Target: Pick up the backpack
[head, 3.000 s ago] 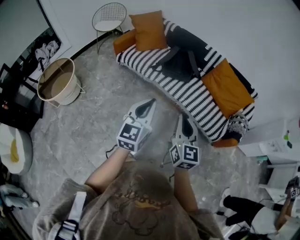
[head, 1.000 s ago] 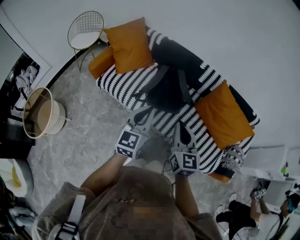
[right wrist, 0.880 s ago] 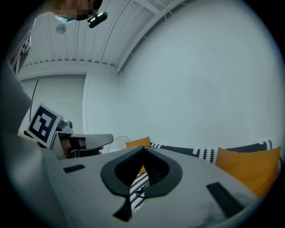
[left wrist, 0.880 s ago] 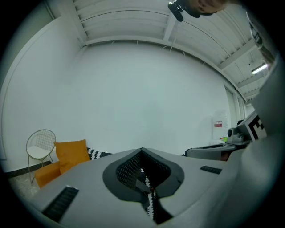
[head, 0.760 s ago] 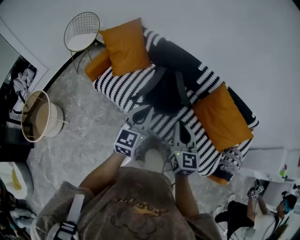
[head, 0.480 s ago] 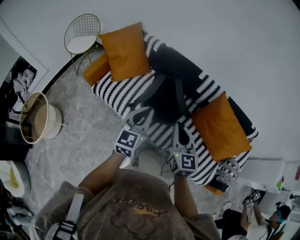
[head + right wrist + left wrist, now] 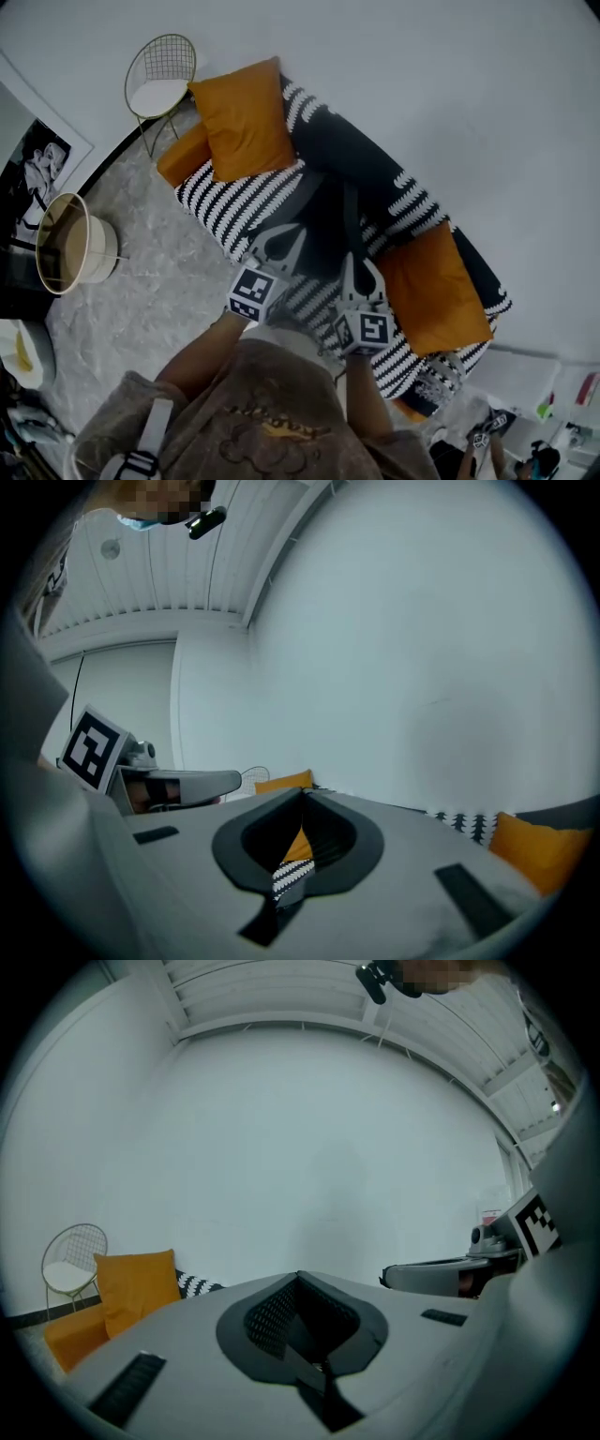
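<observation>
Hovering side by side, the left hand-held gripper (image 7: 292, 234) and right hand-held gripper (image 7: 357, 267) are both closed and empty. The backpack (image 7: 323, 214) lies untouched on the striped sofa (image 7: 225, 197), just ahead of their tips. Opening, gripping and lifting all remain.

the backpack (image 7: 349, 159) is lying on the black-and-white striped sofa (image 7: 223, 202). it is resting between the upper orange cushion (image 7: 242, 117) and the lower orange cushion (image 7: 431, 291), as the head view shows them. it is black and soft-looking, and it is lying flat, stretching across the seat from the front edge towards the wall side. its two grey shoulder straps (image 7: 302, 199) are facing up and running along its length, spreading slightly apart towards the front of the sofa. it is sitting still and slumped, covering much of the stripes beneath it.
</observation>
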`<state>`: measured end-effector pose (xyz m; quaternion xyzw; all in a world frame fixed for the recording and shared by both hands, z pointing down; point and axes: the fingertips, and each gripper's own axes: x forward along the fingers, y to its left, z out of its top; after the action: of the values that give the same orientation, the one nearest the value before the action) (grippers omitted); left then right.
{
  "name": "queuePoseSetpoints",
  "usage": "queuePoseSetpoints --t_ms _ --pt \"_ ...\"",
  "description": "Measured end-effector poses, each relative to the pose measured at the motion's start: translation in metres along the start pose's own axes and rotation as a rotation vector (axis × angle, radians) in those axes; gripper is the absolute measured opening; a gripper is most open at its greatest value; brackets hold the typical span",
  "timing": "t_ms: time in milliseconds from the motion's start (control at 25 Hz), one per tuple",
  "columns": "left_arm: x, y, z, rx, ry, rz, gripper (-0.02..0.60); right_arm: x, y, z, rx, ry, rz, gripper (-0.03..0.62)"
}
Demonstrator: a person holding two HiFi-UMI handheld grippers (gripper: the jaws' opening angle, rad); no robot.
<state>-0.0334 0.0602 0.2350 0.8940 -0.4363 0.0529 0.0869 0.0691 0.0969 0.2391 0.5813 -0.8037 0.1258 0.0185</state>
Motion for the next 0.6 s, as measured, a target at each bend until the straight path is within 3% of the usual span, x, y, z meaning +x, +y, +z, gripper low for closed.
queuePoseSetpoints --t_ms 200,600 --pt "0.036 0.024 -0.006 -0.022 0.018 0.019 0.002 0.037 -0.017 -0.003 0.016 0.018 0.020 0.000" --pt "0.109 0.065 -0.021 -0.043 0.052 -0.029 0.002 0.117 -0.052 -0.013 0.019 0.026 0.005 -0.002"
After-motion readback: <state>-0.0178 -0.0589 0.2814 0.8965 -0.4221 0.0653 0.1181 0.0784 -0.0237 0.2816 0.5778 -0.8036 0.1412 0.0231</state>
